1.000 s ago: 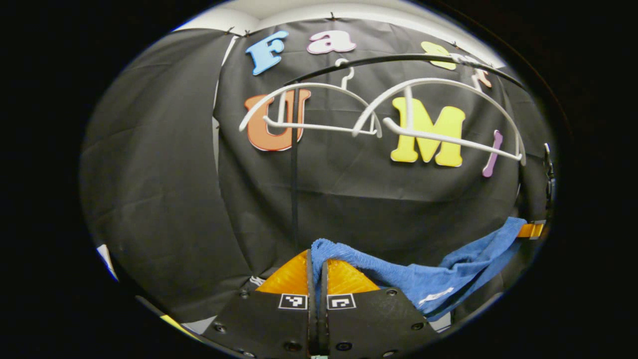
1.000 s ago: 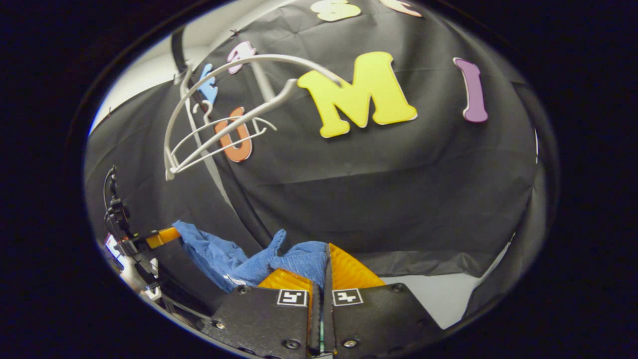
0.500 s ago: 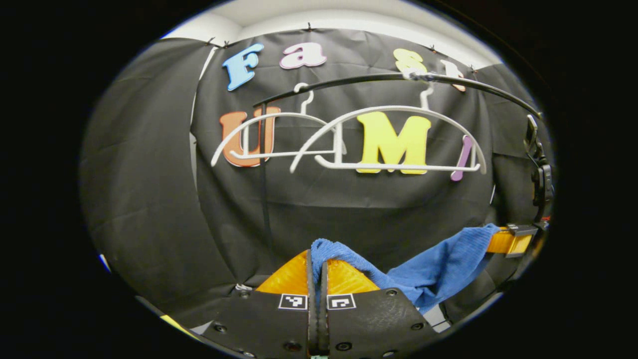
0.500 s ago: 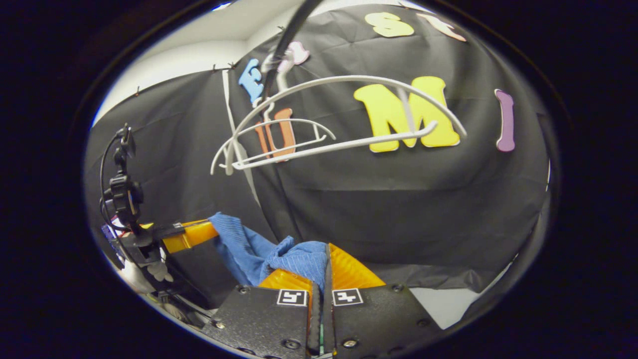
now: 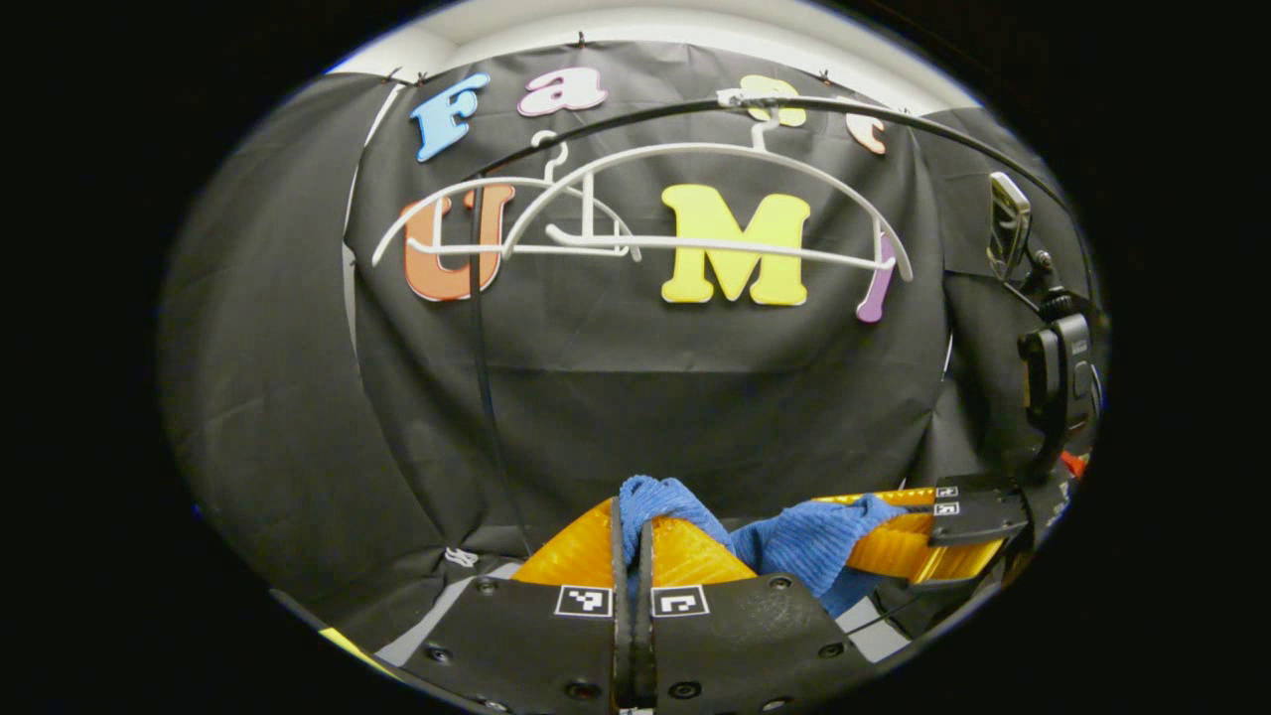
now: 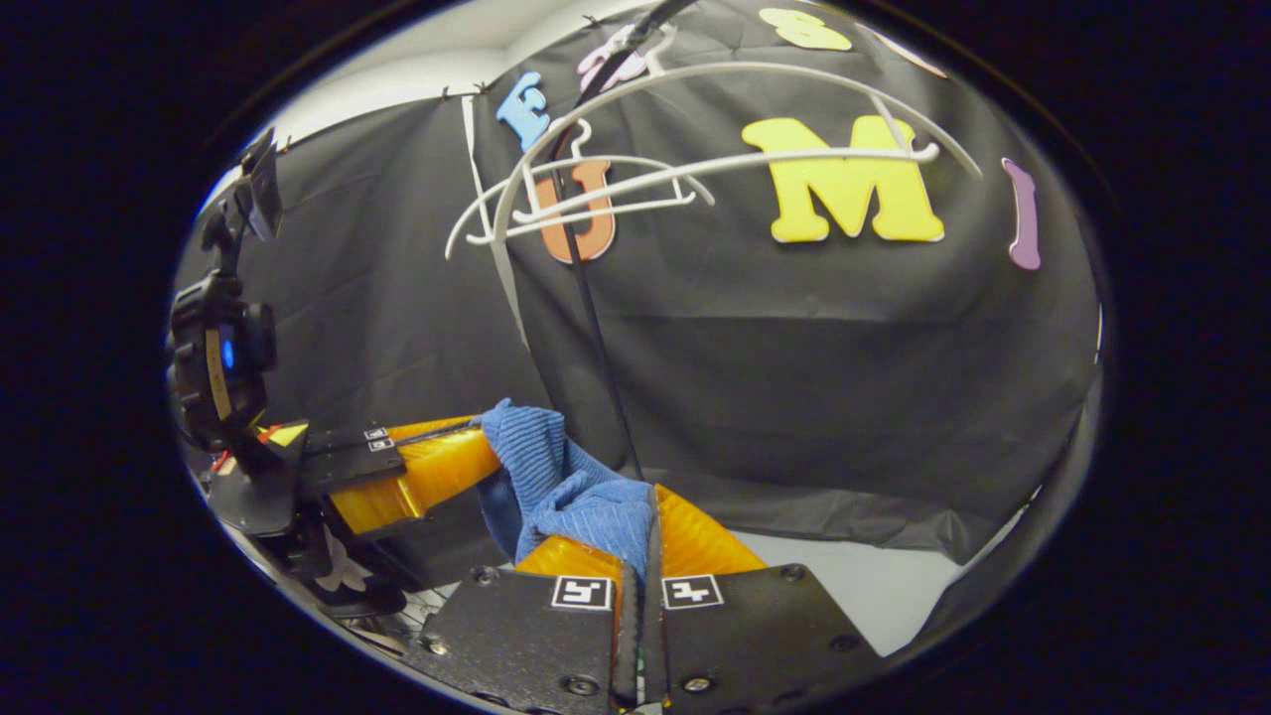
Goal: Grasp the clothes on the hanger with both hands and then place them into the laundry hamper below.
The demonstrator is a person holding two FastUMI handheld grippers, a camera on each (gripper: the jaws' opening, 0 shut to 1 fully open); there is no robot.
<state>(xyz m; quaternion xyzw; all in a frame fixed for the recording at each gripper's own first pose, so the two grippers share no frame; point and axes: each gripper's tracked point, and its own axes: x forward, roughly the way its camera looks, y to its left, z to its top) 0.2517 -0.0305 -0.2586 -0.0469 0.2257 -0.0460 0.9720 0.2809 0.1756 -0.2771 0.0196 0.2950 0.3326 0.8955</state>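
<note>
Drawn much closer together than a second ago: the blue cloth (image 5: 794, 541), then stretched in a long sagging span between the two tongs, now bunched into a short fold between them. Rail (image 5: 894, 119) and two bare white hangers (image 5: 695, 243) higher and more level in the left gripper view than before, so probably lowered away from them with the garment fully clear. Judged from that: removal from the hanger done, carry toward the hamper under way, release not yet made; hamper itself nowhere to be pointed at, so remaining drop hard to gauge. Left tongs (image 5: 633, 521) clamped tight on one corner of the cloth, a tuft of blue fabric poking up between the closed fingers and the rest trailing off to the right. Right tongs (image 6: 645, 521) likewise pressed shut on another corner, fabric heaped over the left finger and running up and leftward. Seen from the right gripper view, left tongs (image 6: 467, 462) just beside, pointing in from the left, with cloth draped off the tip; seen from the left gripper view, right tongs (image 5: 894, 531) coming in from the right, touching the same bundle. Cloth therefore held in the air at both ends, hanging in front of the black booth wall, well below the hangers, slack in the middle and likely to drop cleanly once both grips open.
</note>
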